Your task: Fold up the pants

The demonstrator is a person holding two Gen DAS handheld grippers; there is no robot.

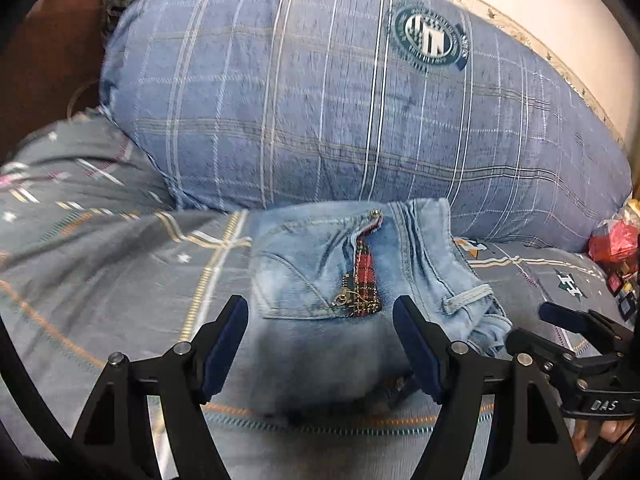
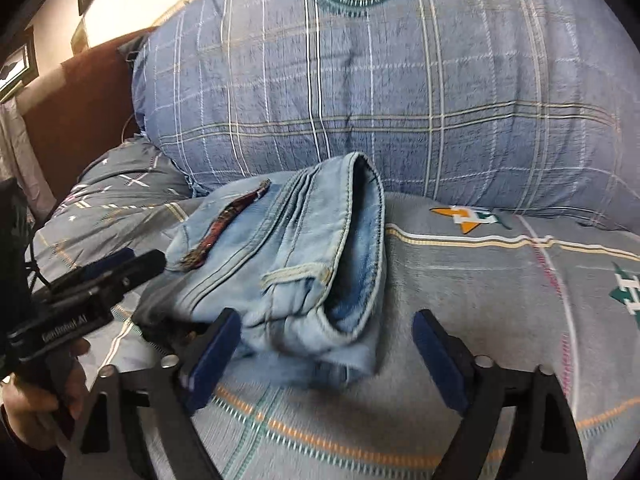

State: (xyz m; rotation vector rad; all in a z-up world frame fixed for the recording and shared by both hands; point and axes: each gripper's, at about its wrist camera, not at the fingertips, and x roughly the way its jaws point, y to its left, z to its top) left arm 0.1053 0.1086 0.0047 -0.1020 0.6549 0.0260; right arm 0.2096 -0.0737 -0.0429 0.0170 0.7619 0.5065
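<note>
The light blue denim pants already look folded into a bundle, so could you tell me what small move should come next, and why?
Probably draw both grippers back. The light blue denim pants lie as a compact folded bundle on the grey patterned bedsheet, and the left gripper and right gripper are open, holding nothing.

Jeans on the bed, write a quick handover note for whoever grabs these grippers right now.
Left gripper: open, empty, facing the jeans' pocket side.
Right gripper: open, empty, at the jeans' right edge.
Jeans: folded into a compact bundle on the grey bedspread, in front of the blue plaid pillow. Red plaid trim faces up.
Done: the folding looks complete.
Left: perhaps tidy the loose waistband edge, then back both grippers away.
</note>
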